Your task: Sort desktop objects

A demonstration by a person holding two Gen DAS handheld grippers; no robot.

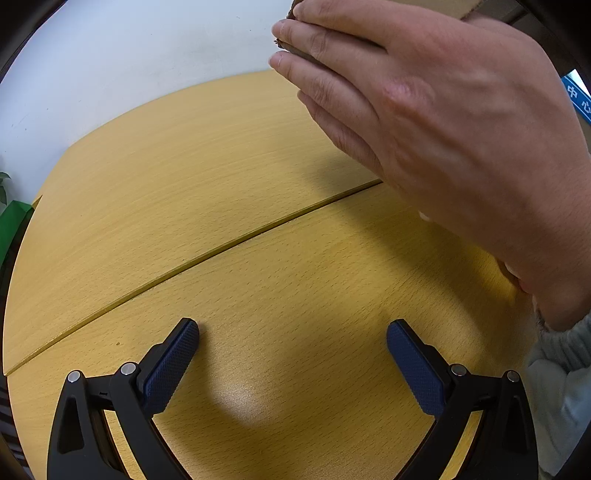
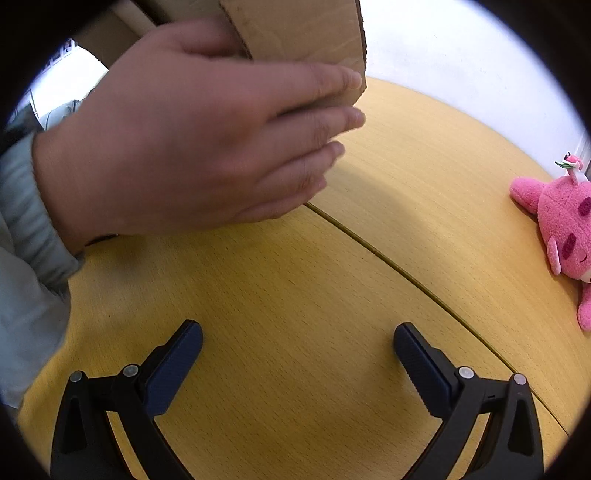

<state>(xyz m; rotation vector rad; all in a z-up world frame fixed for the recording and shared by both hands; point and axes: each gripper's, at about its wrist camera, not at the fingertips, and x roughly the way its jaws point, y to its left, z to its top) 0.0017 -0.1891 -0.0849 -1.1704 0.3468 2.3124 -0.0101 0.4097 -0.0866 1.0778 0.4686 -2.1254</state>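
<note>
Yellow wood desk (image 2: 295,280) against a white wall, and the pink plush (image 2: 561,221) lies at its right edge, well apart from my grippers. Both my left gripper (image 1: 293,363) and right gripper (image 2: 298,363) sit spread wide and empty, while bare hands (image 2: 177,147) hold a cardboard box (image 2: 295,29) above. If that box drops in crooked, it could block my reach to the plush.

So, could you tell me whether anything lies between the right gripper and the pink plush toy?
Nothing visible does: only bare yellow wooden table lies between the open right gripper and the pink plush toy; the hand holding brown cardboard is off left.
</note>
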